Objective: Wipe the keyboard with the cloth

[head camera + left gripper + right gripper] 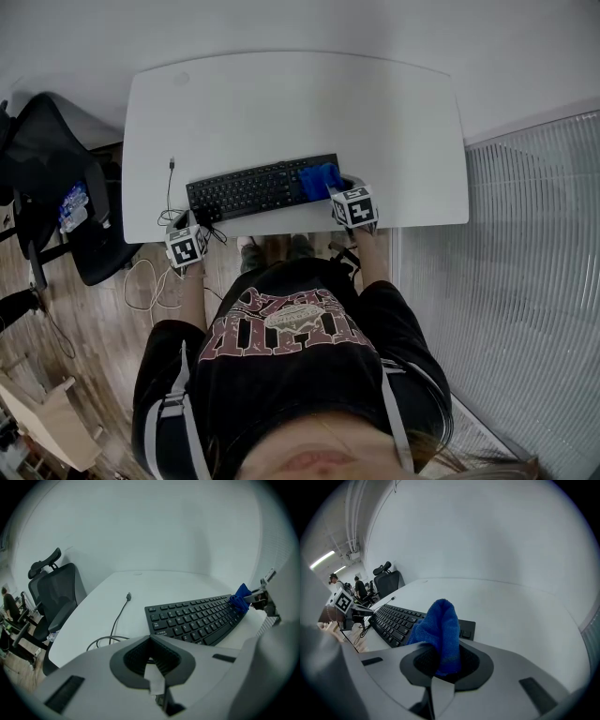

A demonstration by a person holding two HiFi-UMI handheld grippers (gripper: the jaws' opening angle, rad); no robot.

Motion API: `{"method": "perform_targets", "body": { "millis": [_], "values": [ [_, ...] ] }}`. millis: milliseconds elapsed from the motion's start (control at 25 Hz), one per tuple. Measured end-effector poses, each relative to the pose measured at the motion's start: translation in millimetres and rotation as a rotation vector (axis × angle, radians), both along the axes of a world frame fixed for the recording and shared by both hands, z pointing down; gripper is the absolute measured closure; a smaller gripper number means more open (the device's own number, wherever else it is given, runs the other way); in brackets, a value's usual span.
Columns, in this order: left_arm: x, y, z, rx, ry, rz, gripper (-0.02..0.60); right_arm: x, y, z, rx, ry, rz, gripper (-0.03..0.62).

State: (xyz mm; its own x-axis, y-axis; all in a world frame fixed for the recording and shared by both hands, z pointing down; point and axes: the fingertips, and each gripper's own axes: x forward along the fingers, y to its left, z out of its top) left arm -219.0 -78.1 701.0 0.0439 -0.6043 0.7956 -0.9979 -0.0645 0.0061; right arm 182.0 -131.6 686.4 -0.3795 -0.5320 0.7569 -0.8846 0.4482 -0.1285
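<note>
A black keyboard (253, 189) lies near the front edge of the white desk (281, 103). A blue cloth (320, 178) rests on the keyboard's right end, and my right gripper (337, 192) is shut on it. In the right gripper view the cloth (439, 630) bulges up out of the right gripper (440, 660), over the keyboard (396, 619). My left gripper (198, 225) is at the desk's front edge by the keyboard's left end, jaws together with nothing in them. From the left gripper (151, 654) the keyboard (197, 618) runs right toward the cloth (240, 599).
A black cable (171, 183) trails from the desk's left part over the front edge. A black office chair (56, 178) stands left of the desk. A ribbed white panel (525, 281) lies to the right. People stand far off in the right gripper view.
</note>
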Motion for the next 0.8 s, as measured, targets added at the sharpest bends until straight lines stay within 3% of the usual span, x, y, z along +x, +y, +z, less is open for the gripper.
{"method": "perform_targets", "body": {
  "millis": [440,800],
  "values": [
    [0,0,1,0.002,-0.002,-0.005,0.548,48,0,2,0.0,0.033,0.106,0.53],
    [-1,0,3,0.002,0.0,-0.005,0.548,49,0,1,-0.004,0.033,0.121,0.53]
  ]
}}
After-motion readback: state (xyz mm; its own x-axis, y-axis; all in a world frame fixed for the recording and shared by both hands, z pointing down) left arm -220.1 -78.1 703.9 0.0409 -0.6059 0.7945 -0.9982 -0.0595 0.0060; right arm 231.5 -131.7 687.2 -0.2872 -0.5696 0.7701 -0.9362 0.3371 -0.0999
